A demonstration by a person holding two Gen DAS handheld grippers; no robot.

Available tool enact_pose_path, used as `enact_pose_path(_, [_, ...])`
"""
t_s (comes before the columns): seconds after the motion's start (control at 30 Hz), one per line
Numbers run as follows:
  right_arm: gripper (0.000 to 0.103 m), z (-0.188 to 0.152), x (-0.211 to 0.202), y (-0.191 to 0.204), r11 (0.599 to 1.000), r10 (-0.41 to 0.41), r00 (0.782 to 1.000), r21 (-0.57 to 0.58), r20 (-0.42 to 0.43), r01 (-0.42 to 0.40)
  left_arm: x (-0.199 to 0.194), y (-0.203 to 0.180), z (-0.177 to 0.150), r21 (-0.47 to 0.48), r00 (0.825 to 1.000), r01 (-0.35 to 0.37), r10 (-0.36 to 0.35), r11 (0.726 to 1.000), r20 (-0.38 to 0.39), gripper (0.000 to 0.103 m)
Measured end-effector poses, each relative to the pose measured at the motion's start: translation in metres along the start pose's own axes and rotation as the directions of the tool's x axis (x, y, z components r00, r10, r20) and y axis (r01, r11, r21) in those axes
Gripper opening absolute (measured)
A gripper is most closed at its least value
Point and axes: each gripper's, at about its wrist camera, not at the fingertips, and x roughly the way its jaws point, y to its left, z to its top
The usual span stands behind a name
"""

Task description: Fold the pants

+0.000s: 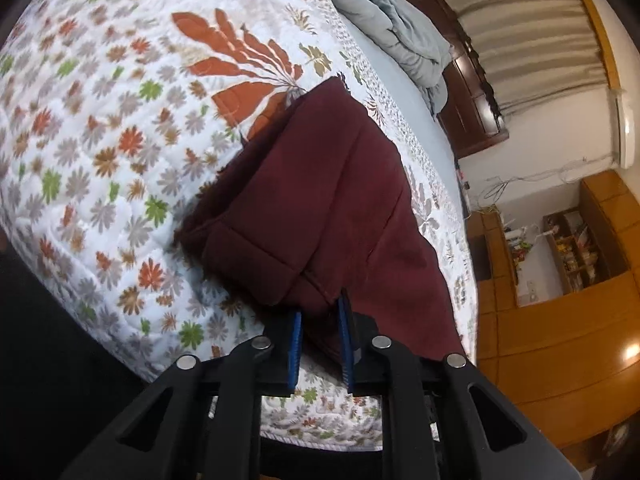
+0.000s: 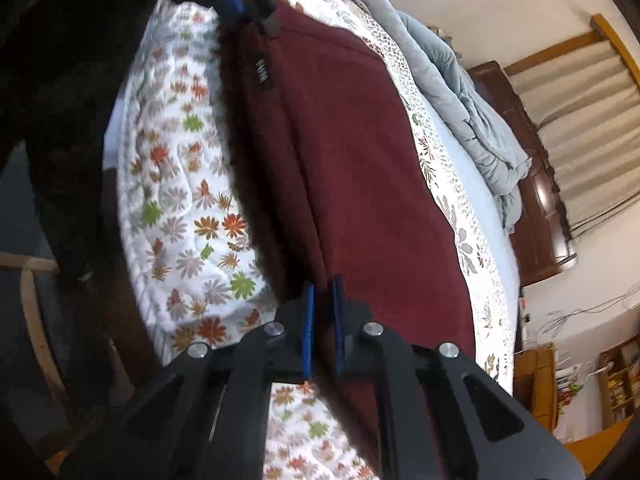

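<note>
Two claws worked the pants (image 1: 320, 208), which lay on the flowered quilt (image 1: 120, 160) of a bed. In the left wrist view, the left claw (image 1: 320, 344) had its blue pads (image 1: 295, 344) closed on a thick edge of the maroon cloth, probably to lift that end for a fold. In the right wrist view, the right claw (image 2: 322, 328) pinched the near edge of the pants (image 2: 344, 168), so both ends could be carried together; the left claw (image 2: 236, 4) showed at the far end.

a floral quilt (image 1: 120, 128) covers the bed, with striped curtains (image 1: 520, 20), white walls (image 1: 540, 152) and wooden shelves (image 1: 580, 248) beyond.
</note>
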Motion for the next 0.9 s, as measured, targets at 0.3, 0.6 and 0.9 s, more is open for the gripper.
enact_pose_path(0.3, [0.044,-0.046,-0.060,-0.054,0.985,-0.094,0.995,0.145,0.014,0.091,-0.049,-0.065,-0.010,0.215,0.999,-0.009,0.000,0.976,0.040,0.058])
enact_pose_path(0.6, [0.044,-0.162,-0.052,-0.063,0.973,-0.223,0.949,0.008,-0.222,0.231,0.044,-0.041,0.049,0.106,0.995,-0.065,0.073,0.992,-0.070,0.064])
enact_pose_path(0.9, [0.036,-0.180,-0.023,-0.062,0.986,-0.166,0.961,-0.028,-0.222,0.164,0.039,-0.023,0.052,0.072,0.993,-0.083,0.088,0.994,-0.073,0.037])
